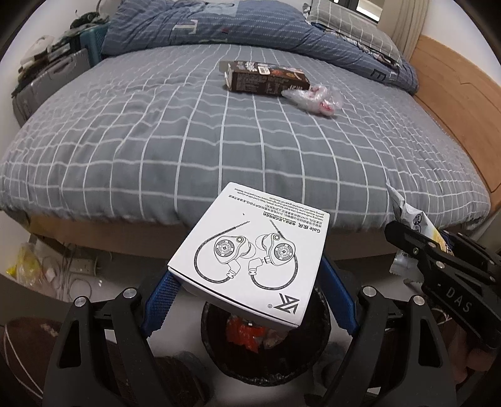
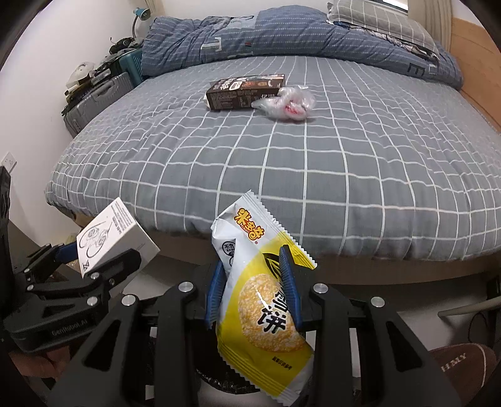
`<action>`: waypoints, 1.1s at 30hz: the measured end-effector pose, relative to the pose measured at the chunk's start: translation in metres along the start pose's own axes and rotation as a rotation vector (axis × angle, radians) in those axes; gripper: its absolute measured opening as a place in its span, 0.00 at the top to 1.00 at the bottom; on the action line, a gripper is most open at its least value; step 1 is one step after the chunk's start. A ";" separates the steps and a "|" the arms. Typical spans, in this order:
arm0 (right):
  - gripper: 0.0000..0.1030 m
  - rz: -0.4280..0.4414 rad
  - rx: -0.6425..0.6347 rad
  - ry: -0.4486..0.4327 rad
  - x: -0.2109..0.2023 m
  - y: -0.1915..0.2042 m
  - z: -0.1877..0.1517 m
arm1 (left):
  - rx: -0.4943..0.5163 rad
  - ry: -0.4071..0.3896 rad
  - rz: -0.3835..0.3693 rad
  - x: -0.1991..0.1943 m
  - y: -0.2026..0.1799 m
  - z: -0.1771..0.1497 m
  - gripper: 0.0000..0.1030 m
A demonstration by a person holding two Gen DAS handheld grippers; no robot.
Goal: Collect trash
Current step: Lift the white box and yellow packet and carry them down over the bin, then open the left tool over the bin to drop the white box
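My left gripper (image 1: 247, 281) is shut on a white earphone box (image 1: 250, 253), its blue pads pressing both sides, held over a round black bin (image 1: 316, 350) with red scraps inside. The same box (image 2: 116, 241) shows at the left of the right wrist view. My right gripper (image 2: 253, 278) is shut on a yellow-and-white snack wrapper (image 2: 263, 300), above the dark rim of the bin (image 2: 219, 383). That wrapper (image 1: 416, 222) peeks out at the right edge of the left wrist view. A brown carton (image 1: 266, 78) and a crumpled clear plastic bag (image 1: 313, 97) lie on the bed.
A grey checked bed (image 1: 188, 141) fills the middle, with a blue quilt (image 1: 219, 25) at its head and a wooden frame (image 1: 454, 103) on the right. A suitcase (image 2: 94, 100) with clutter stands at left. Cables and a yellow bag (image 1: 25, 266) lie on the floor. A brown slipper (image 2: 460, 360) sits at right.
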State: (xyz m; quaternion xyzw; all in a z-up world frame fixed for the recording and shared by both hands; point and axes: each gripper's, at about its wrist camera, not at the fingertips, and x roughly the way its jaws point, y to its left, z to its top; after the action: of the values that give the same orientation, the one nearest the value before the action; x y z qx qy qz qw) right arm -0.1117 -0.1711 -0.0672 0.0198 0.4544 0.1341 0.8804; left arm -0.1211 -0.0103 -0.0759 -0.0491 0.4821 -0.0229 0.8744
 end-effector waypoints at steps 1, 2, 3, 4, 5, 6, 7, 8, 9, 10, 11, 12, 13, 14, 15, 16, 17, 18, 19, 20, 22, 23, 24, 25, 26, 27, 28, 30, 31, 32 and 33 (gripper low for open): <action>0.68 -0.003 -0.001 0.000 -0.001 0.001 -0.001 | -0.003 0.002 0.000 -0.001 0.000 -0.002 0.21; 0.68 -0.003 -0.001 0.001 -0.001 0.001 -0.003 | -0.007 0.003 0.000 -0.001 0.001 -0.004 0.21; 0.68 -0.002 0.000 0.005 -0.002 0.001 -0.005 | -0.013 0.007 0.001 -0.002 0.002 -0.007 0.21; 0.68 0.001 -0.002 0.009 -0.002 0.002 -0.006 | -0.019 0.012 0.000 -0.002 0.002 -0.009 0.21; 0.68 0.003 -0.006 0.012 -0.002 0.002 -0.008 | -0.026 0.018 -0.003 -0.003 0.003 -0.011 0.21; 0.68 0.000 -0.011 0.015 -0.002 0.004 -0.010 | -0.035 0.025 -0.009 -0.004 0.004 -0.014 0.21; 0.68 -0.002 -0.013 0.018 -0.003 0.004 -0.012 | -0.039 0.027 -0.010 -0.005 0.003 -0.016 0.21; 0.68 -0.002 -0.014 0.021 -0.003 0.005 -0.014 | -0.040 0.028 -0.006 -0.006 0.002 -0.019 0.21; 0.68 -0.003 -0.013 0.027 -0.003 0.006 -0.017 | -0.040 0.029 -0.003 -0.008 0.002 -0.022 0.21; 0.68 -0.004 -0.013 0.033 -0.003 0.006 -0.019 | -0.042 0.033 -0.004 -0.009 0.001 -0.024 0.21; 0.68 -0.007 -0.013 0.040 -0.003 0.007 -0.021 | -0.043 0.039 -0.006 -0.010 0.000 -0.026 0.21; 0.68 -0.010 -0.011 0.054 -0.002 0.008 -0.024 | -0.042 0.051 -0.008 -0.009 -0.002 -0.029 0.21; 0.68 -0.011 -0.009 0.065 -0.001 0.008 -0.025 | -0.042 0.062 -0.008 -0.009 -0.002 -0.031 0.21; 0.68 -0.010 -0.002 0.075 -0.001 0.008 -0.026 | -0.045 0.073 -0.008 -0.008 -0.003 -0.033 0.21; 0.68 -0.014 0.005 0.081 -0.001 0.008 -0.027 | -0.050 0.084 -0.014 -0.007 -0.003 -0.035 0.21; 0.68 -0.020 0.008 0.085 -0.001 0.007 -0.028 | -0.051 0.092 -0.016 -0.006 -0.003 -0.036 0.21; 0.68 -0.027 0.009 0.089 -0.001 0.007 -0.029 | -0.049 0.097 -0.014 -0.004 -0.004 -0.037 0.21; 0.68 -0.031 0.008 0.096 0.000 0.007 -0.031 | -0.047 0.099 -0.015 -0.003 -0.005 -0.037 0.21; 0.68 -0.031 0.007 0.106 0.003 0.006 -0.032 | -0.044 0.103 -0.022 0.000 -0.006 -0.038 0.21; 0.68 -0.027 0.008 0.116 0.007 0.005 -0.033 | -0.044 0.108 -0.031 0.003 -0.006 -0.038 0.21; 0.68 -0.028 0.013 0.132 0.014 0.000 -0.034 | -0.044 0.125 -0.045 0.011 -0.007 -0.039 0.21; 0.68 -0.030 0.012 0.137 0.016 -0.001 -0.034 | -0.040 0.137 -0.045 0.016 -0.007 -0.039 0.21; 0.68 -0.031 0.011 0.142 0.020 -0.003 -0.033 | -0.037 0.143 -0.044 0.019 -0.007 -0.039 0.21; 0.68 -0.032 0.008 0.144 0.022 -0.005 -0.033 | -0.035 0.149 -0.047 0.023 -0.008 -0.039 0.21; 0.68 -0.033 0.004 0.148 0.024 -0.007 -0.032 | -0.033 0.152 -0.047 0.026 -0.008 -0.038 0.21; 0.68 -0.032 0.004 0.152 0.027 -0.009 -0.031 | -0.032 0.157 -0.044 0.030 -0.008 -0.037 0.21; 0.68 -0.031 0.004 0.156 0.029 -0.010 -0.030 | -0.032 0.159 -0.045 0.032 -0.008 -0.036 0.21; 0.68 -0.037 0.001 0.164 0.036 -0.015 -0.029 | -0.032 0.170 -0.045 0.038 -0.009 -0.034 0.21; 0.68 -0.040 -0.001 0.167 0.037 -0.017 -0.028 | -0.030 0.171 -0.045 0.040 -0.009 -0.033 0.21; 0.68 -0.042 -0.001 0.169 0.039 -0.019 -0.028 | -0.025 0.171 -0.046 0.043 -0.011 -0.032 0.21; 0.68 -0.043 0.000 0.173 0.041 -0.022 -0.028 | -0.021 0.172 -0.044 0.045 -0.011 -0.031 0.21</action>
State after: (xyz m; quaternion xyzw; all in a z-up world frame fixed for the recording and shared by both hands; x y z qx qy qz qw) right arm -0.1065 -0.1845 -0.1198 -0.0018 0.5292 0.1164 0.8405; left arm -0.1231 -0.0274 -0.1288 -0.0667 0.5543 -0.0412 0.8286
